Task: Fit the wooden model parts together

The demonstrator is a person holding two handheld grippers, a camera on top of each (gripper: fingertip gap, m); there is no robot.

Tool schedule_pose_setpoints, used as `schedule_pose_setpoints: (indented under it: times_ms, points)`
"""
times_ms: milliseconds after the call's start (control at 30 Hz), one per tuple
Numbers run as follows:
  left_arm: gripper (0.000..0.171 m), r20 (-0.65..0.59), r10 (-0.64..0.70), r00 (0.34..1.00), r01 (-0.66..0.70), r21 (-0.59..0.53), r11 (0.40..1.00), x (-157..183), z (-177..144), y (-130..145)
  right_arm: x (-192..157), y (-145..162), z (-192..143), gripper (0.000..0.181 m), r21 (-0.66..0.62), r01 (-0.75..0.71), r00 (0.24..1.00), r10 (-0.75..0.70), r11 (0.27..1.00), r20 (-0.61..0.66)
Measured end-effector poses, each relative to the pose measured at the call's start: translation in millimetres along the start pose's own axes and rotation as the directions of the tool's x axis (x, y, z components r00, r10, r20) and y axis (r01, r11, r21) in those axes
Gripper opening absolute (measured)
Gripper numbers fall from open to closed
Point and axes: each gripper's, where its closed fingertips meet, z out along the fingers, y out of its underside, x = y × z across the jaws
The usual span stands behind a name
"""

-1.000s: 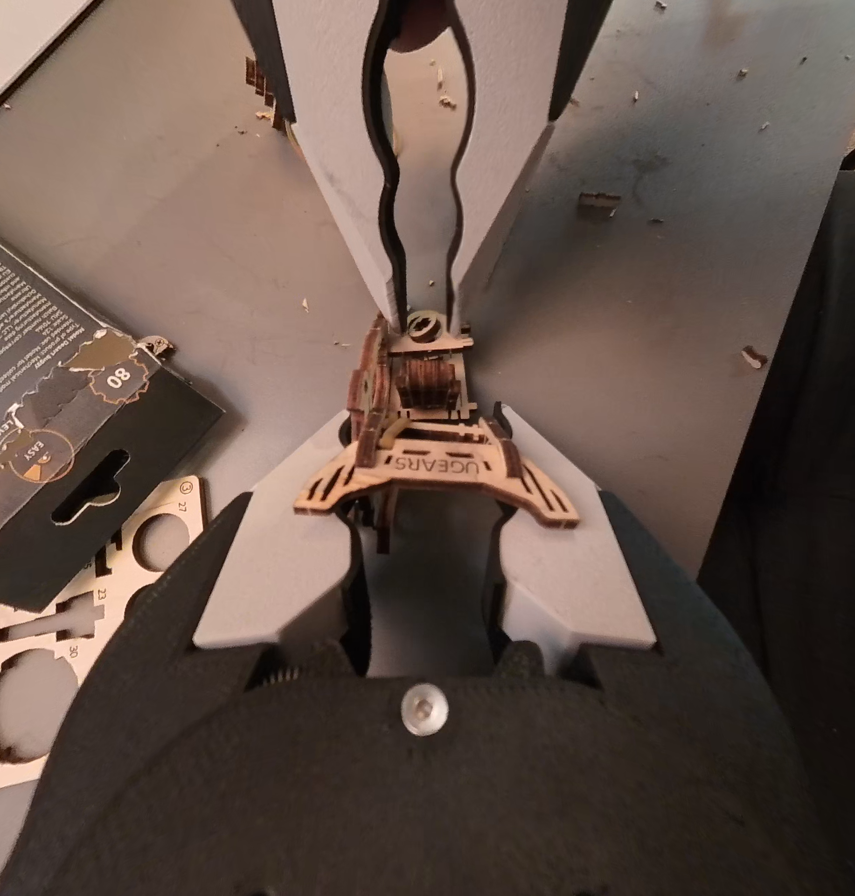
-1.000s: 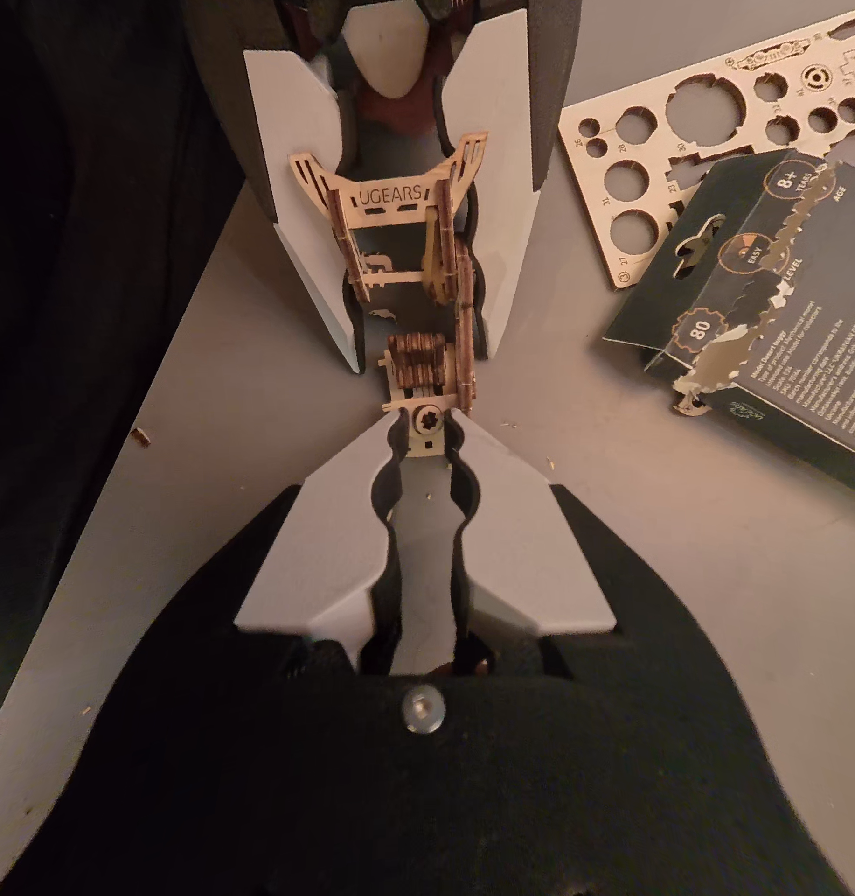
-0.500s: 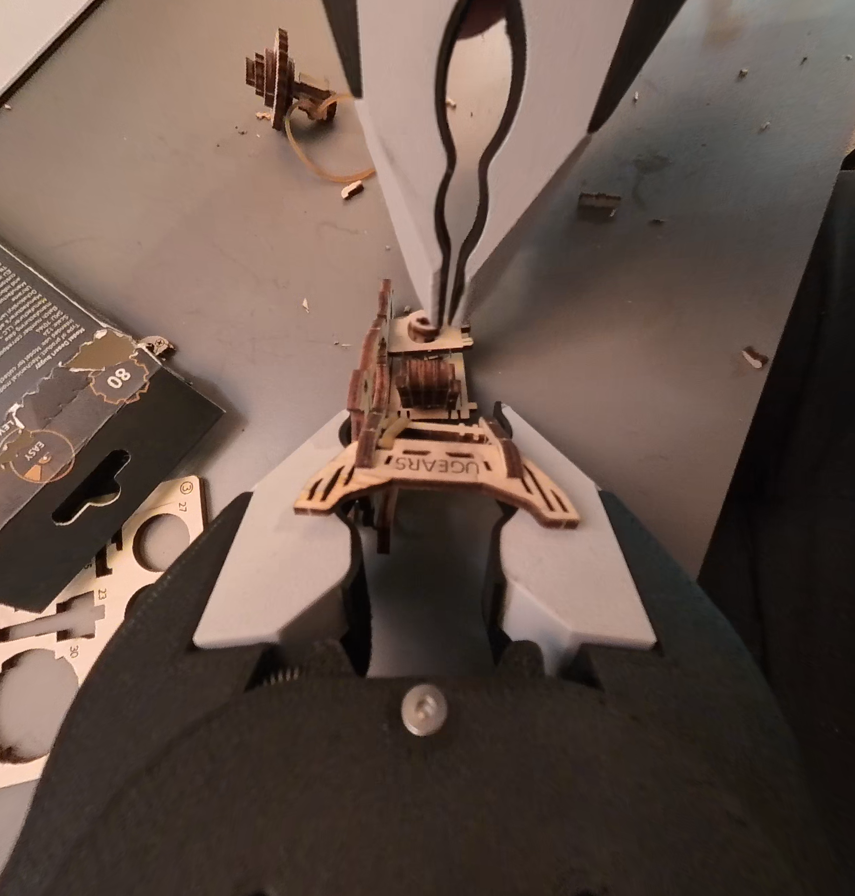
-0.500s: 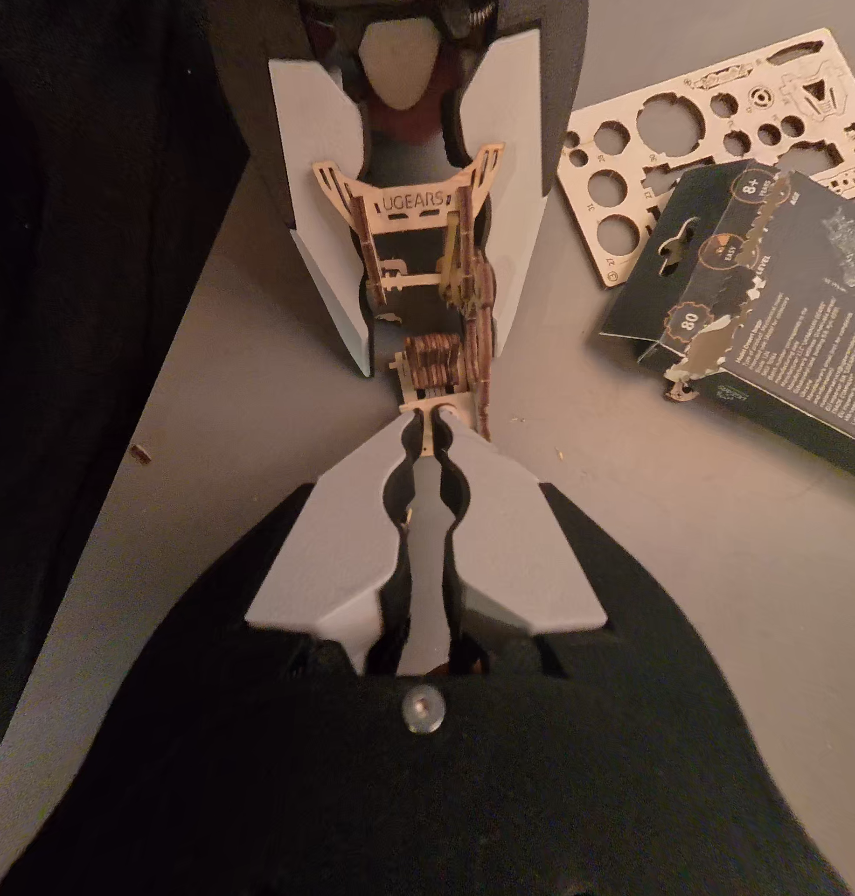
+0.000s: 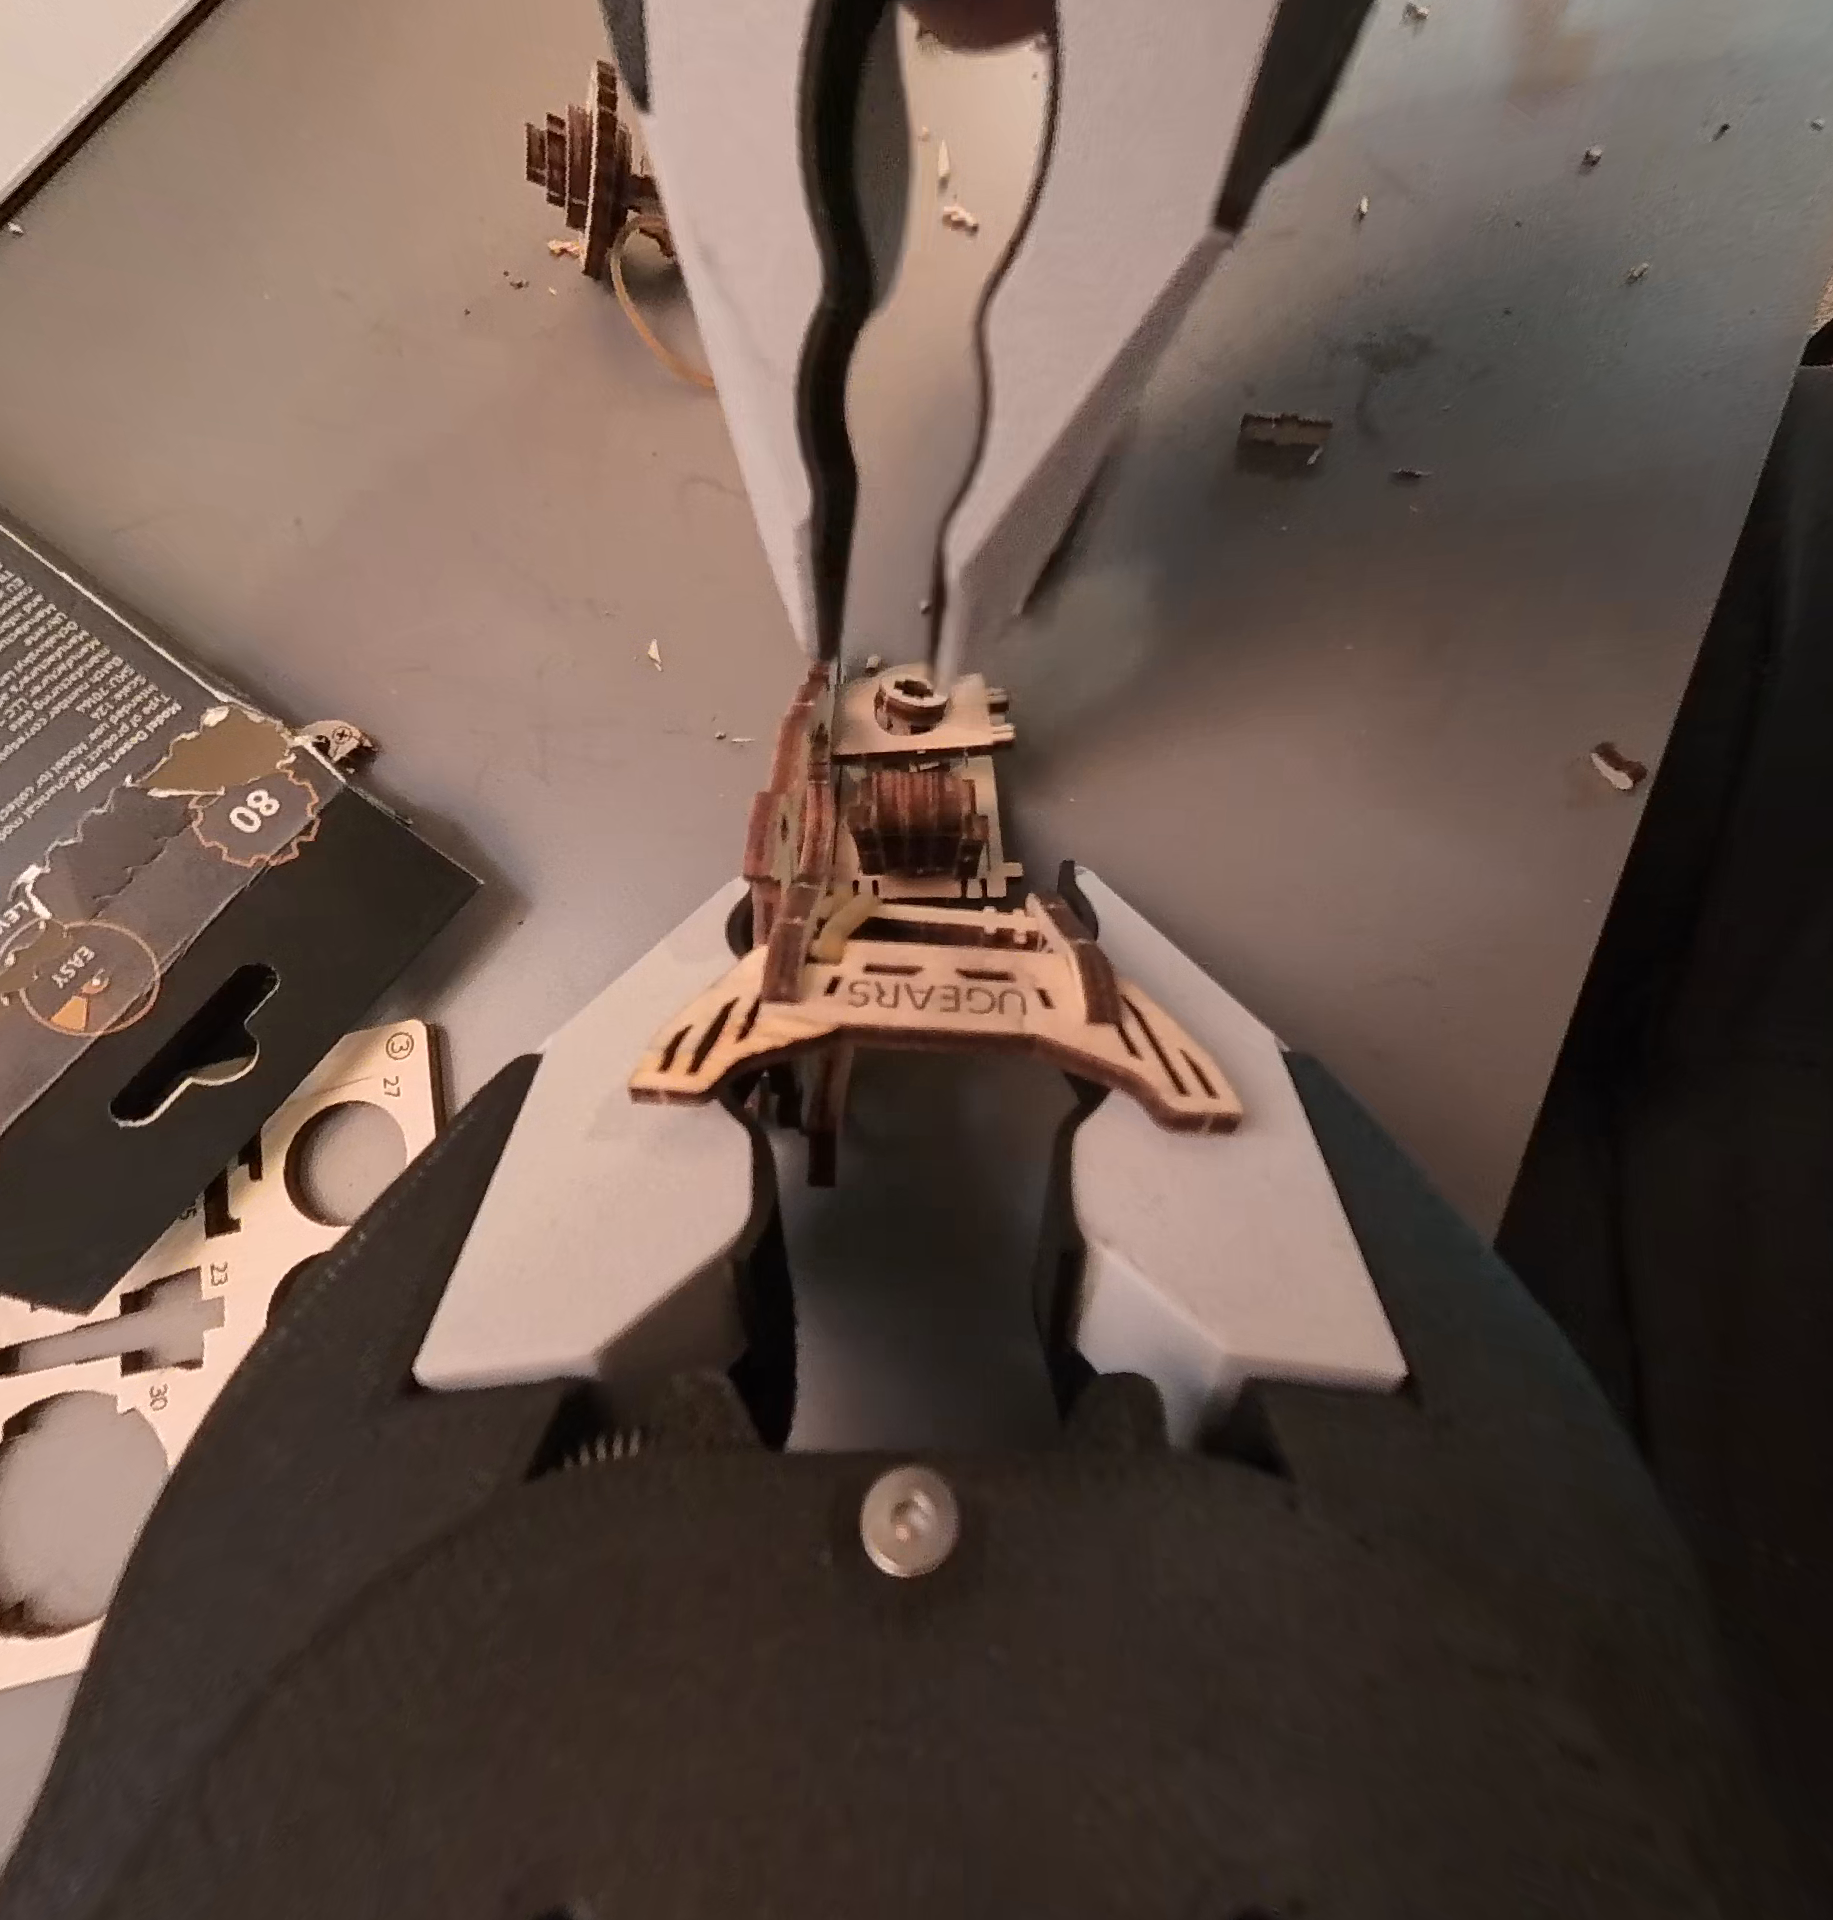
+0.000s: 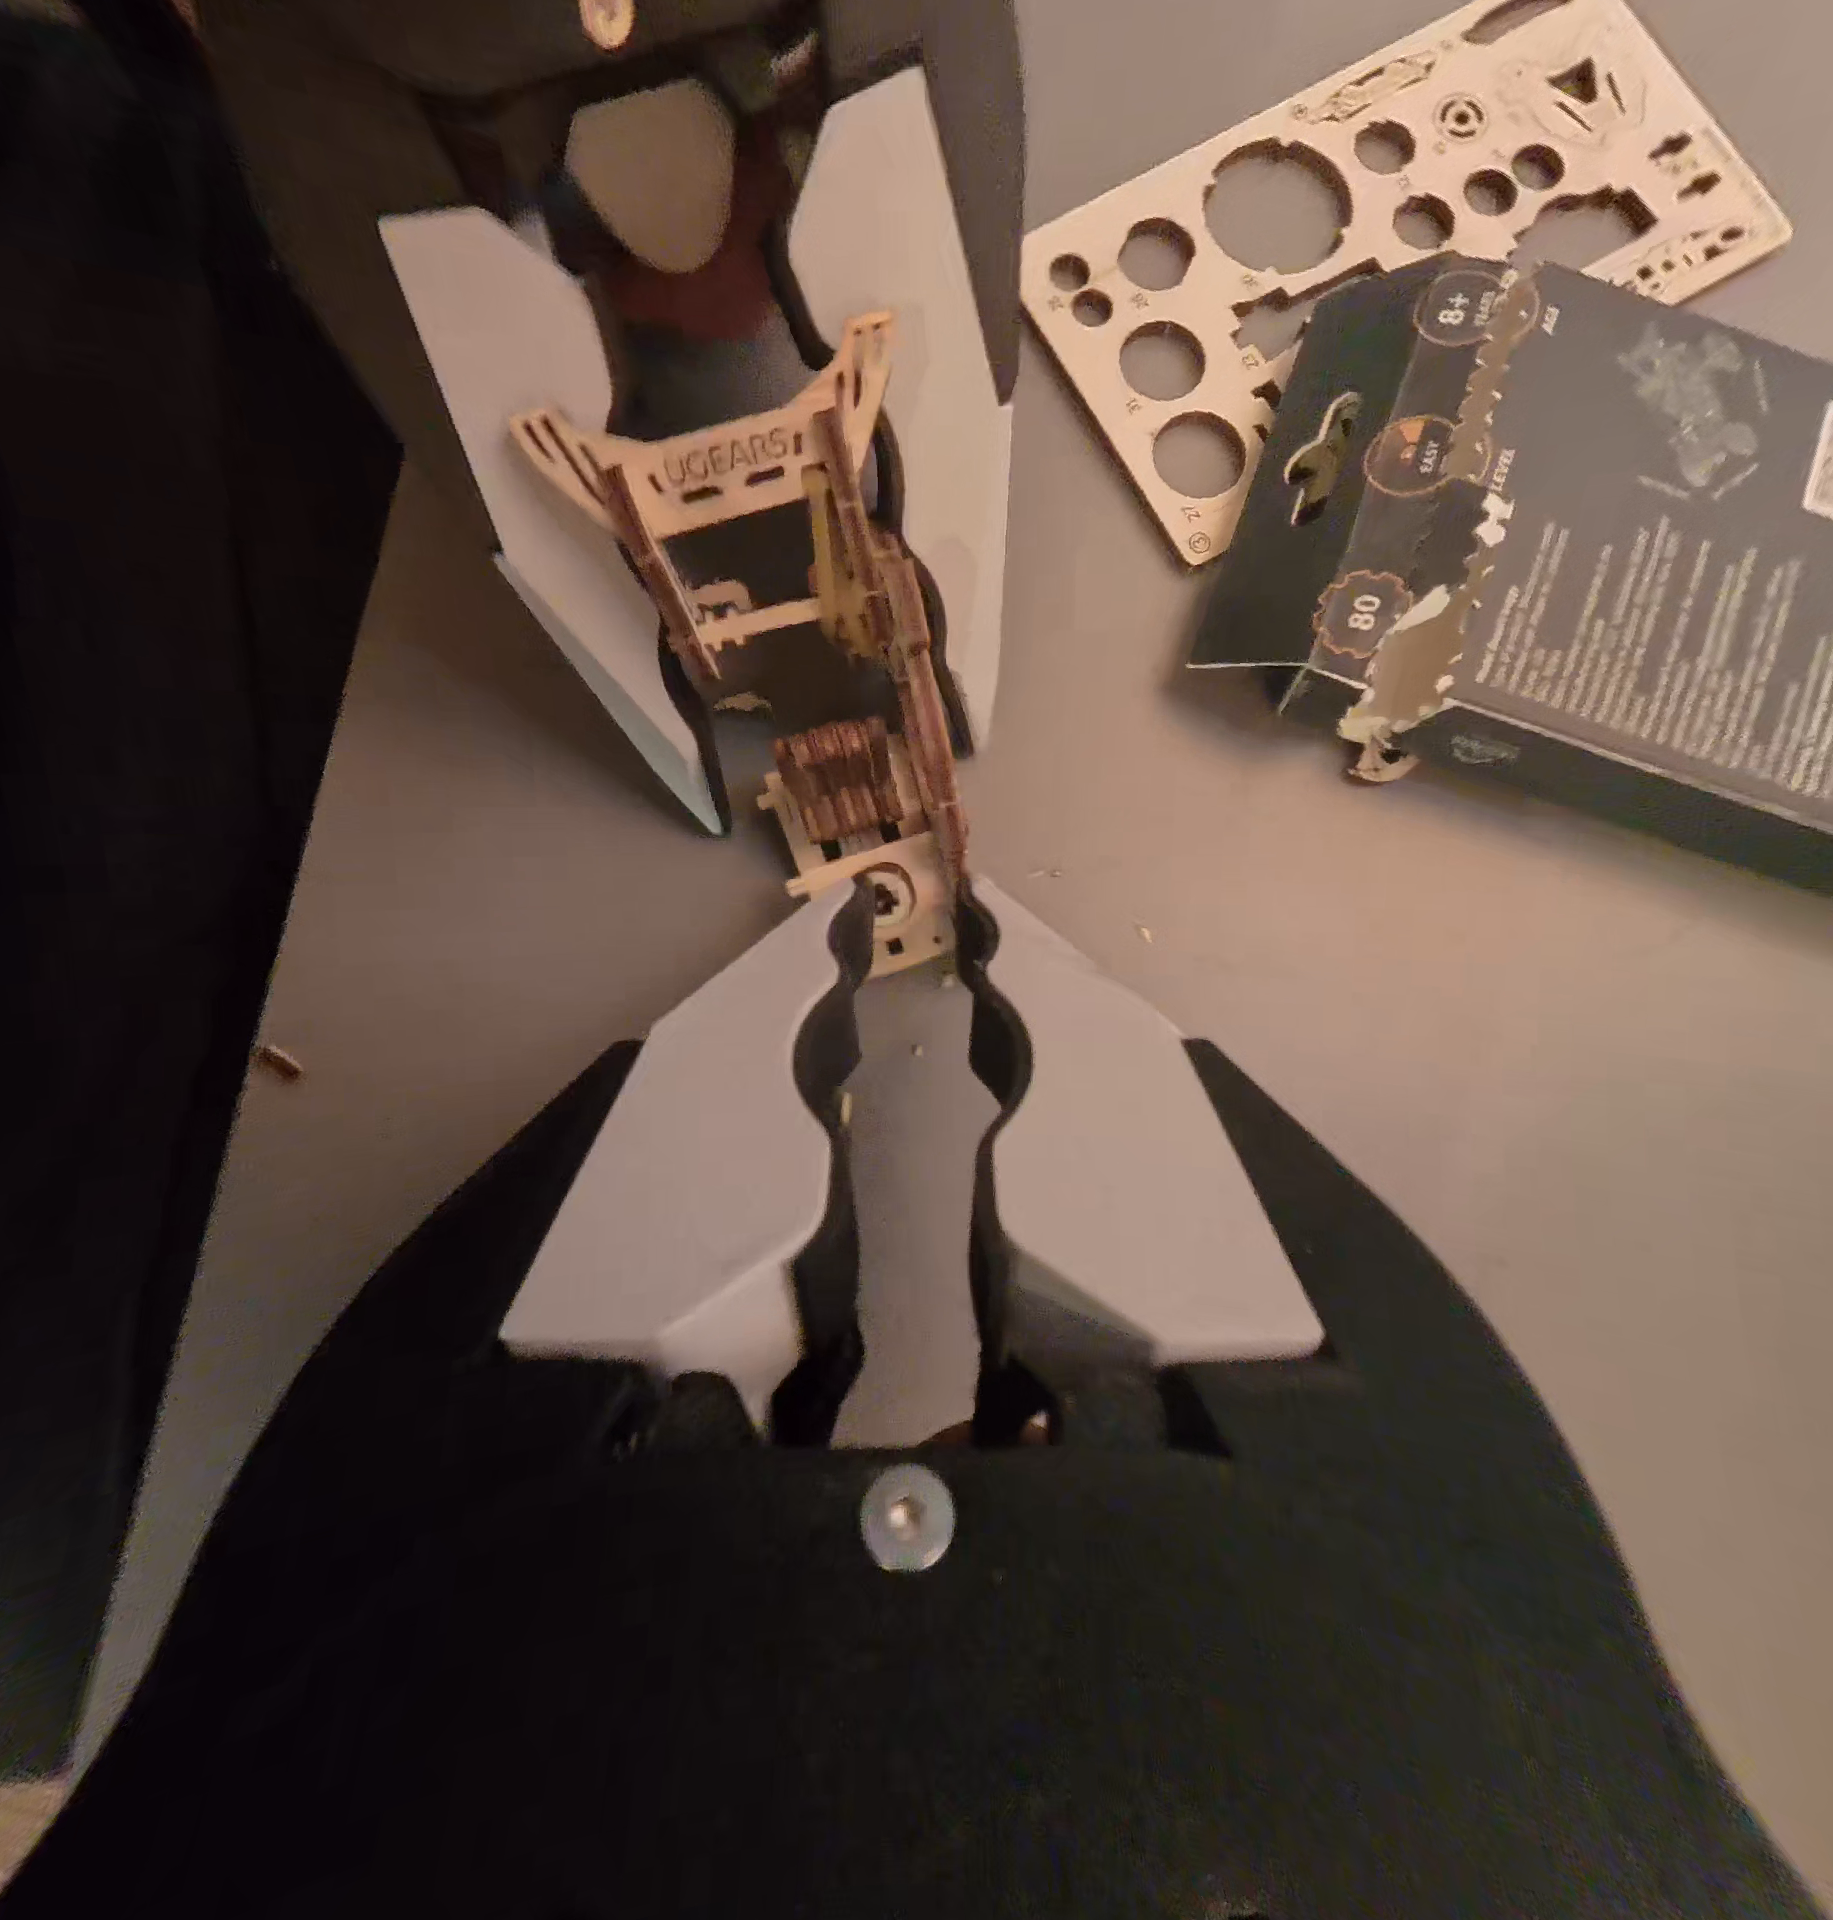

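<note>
A partly built wooden model [image 5: 922, 935] of light and dark plywood is clamped at its wide rear frame between the grey fingers of my left gripper [image 5: 907, 894], above the grey table [image 5: 372, 468]. My right gripper [image 5: 881, 665] comes in from the far side. Its tips close on the narrow front tab beside a small round hub [image 5: 912, 707]. In the right wrist view, my right gripper [image 6: 907, 914] pinches that tab of the model [image 6: 839, 644]. The left gripper [image 6: 839, 769] holds the model from above.
A black cardboard box [image 5: 164, 831] [image 6: 1577, 582] lies on a punched-out plywood sheet [image 5: 60, 1455] [image 6: 1307, 239]. A small stacked wooden part with a rubber band [image 5: 590, 156] sits at the back. Wood scraps [image 5: 1281, 436] dot the table. Black cloth [image 5: 1722, 935] borders one edge. Less than 4 cm separates the two grippers' tips.
The right gripper's jaws narrowed almost shut half a second ago and are now spread wider around the front tab. The left gripper still holds the model the same way.
</note>
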Motion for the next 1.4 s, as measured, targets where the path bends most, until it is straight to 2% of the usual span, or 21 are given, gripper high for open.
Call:
schedule_pose_setpoints:
  times_ms: [200, 433, 700, 1000, 1167, 1267, 1333, 1400]
  points:
    - [0.053, 0.0, 0.0, 1.0, 0.0, 0.0, 1.0, 0.0, 0.0, 0.0, -3.6, 2.1, 3.5, 0.013, 0.03, -0.119, 0.993, 0.119, 0.992, -0.021]
    - [0.053, 0.001, 0.002, 1.0, -0.002, 0.0, 1.0, 0.1, 0.1, 0.1, -5.5, 3.0, 5.4, 0.008, 0.032, -0.109, 0.993, 0.111, 0.993, -0.043]
    - [0.053, 0.001, 0.001, 1.0, -0.001, 0.0, 1.0, -0.2, 0.2, 0.0, -5.3, 3.7, 5.3, 0.008, -0.023, 0.038, 0.998, -0.039, 0.999, -0.043]
    - [0.053, 0.0, -0.001, 1.0, 0.001, 0.0, 1.0, -0.5, 0.2, 0.1, -4.9, 2.7, 5.9, 0.008, -0.116, 0.228, 0.972, -0.233, 0.967, -0.033]
    - [0.053, 0.002, -0.001, 1.0, 0.001, 0.0, 1.0, -0.7, 0.2, 0.2, -4.8, -2.7, -1.1, 0.025, -0.063, 0.097, 0.992, -0.102, 0.993, -0.069]
    - [0.053, 0.008, -0.007, 1.0, 0.007, -0.001, 1.0, -1.4, 0.3, 0.2, -1.2, -3.0, -4.3, 0.026, 0.022, -0.133, 0.978, 0.134, 0.991, -0.158]
    - [0.053, 0.01, -0.008, 1.0, 0.008, 0.0, 1.0, -1.4, 0.4, 0.1, -1.8, -3.2, -6.9, 0.031, 0.112, -0.287, 0.934, 0.304, 0.951, -0.19]
    - [0.053, 0.012, -0.01, 1.0, 0.01, 0.0, 1.0, -1.8, 0.4, 0.1, -4.7, 2.2, -6.0, 0.032, 0.151, -0.384, 0.887, 0.409, 0.911, -0.213]
